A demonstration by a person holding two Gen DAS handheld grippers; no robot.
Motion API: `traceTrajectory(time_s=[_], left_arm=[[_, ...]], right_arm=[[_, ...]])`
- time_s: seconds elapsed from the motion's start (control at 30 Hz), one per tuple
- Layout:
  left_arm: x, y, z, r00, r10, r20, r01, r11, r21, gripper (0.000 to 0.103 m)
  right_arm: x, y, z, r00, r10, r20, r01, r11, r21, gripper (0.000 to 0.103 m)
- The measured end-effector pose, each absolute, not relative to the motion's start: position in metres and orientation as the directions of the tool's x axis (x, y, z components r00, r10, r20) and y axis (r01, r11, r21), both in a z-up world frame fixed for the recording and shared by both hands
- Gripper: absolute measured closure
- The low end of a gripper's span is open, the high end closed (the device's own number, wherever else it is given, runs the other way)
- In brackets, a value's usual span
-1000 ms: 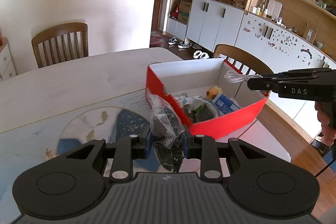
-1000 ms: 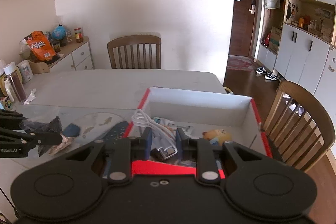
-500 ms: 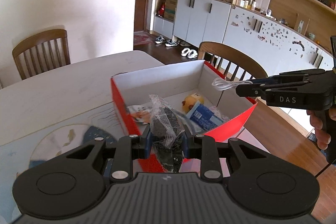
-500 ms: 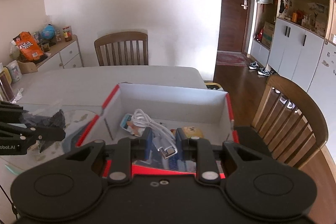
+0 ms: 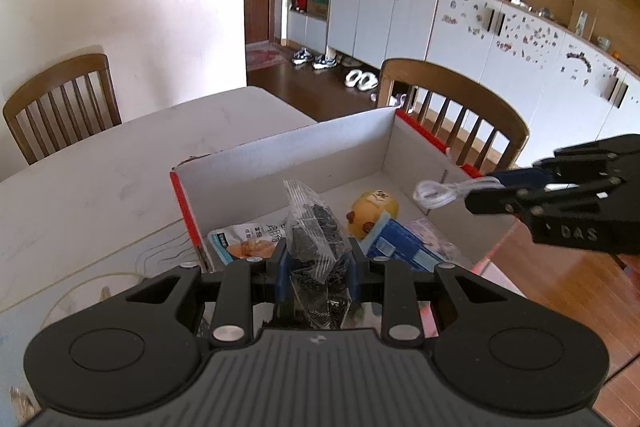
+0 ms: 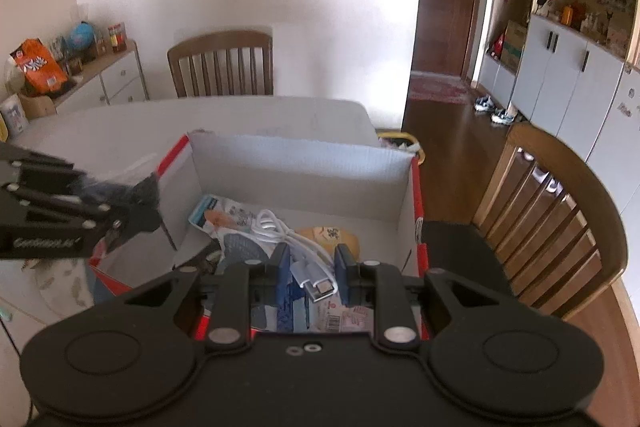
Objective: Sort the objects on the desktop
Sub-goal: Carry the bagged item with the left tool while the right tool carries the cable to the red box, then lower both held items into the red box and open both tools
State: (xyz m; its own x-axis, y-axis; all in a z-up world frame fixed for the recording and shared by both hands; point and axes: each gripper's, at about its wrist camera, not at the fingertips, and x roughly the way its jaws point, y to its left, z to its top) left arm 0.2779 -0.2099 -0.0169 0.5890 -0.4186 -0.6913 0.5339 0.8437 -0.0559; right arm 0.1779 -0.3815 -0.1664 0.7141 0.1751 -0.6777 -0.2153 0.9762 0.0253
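The left gripper (image 5: 316,263) pinches a small clear crinkly plastic packet of dark pieces (image 5: 316,227) at its middle; light, soft and slippery, the packet stands upright, long axis vertical, above the near part of the red-and-white cardboard box (image 5: 280,163). The right gripper (image 6: 310,269) clamps a limp, light coiled white USB cable (image 6: 276,227) near its stiff silver plug, which points back toward the camera while the loops trail ahead over the box, so it is best held at the plug.
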Motion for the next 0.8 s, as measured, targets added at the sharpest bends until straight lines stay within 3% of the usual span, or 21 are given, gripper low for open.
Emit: traceTrajectory(time_s=[0.53, 0.8], left_arm=[[0.365, -0.231, -0.054, 0.505, -0.325, -0.799, 0.494, 0.868, -0.041, 0.077], [0.379, -0.251, -0.078, 0.499, -0.236, -0.834, 0.519, 0.852, 0.07, 0.077]], right_arm=[[0.204, -0.387, -0.19, 0.663, 0.203, -0.721, -0.281, 0.96, 0.012, 0.08], [0.21, -0.383, -0.199, 0.633, 0.207, -0.745, -0.317, 0.948, -0.006, 0.08]])
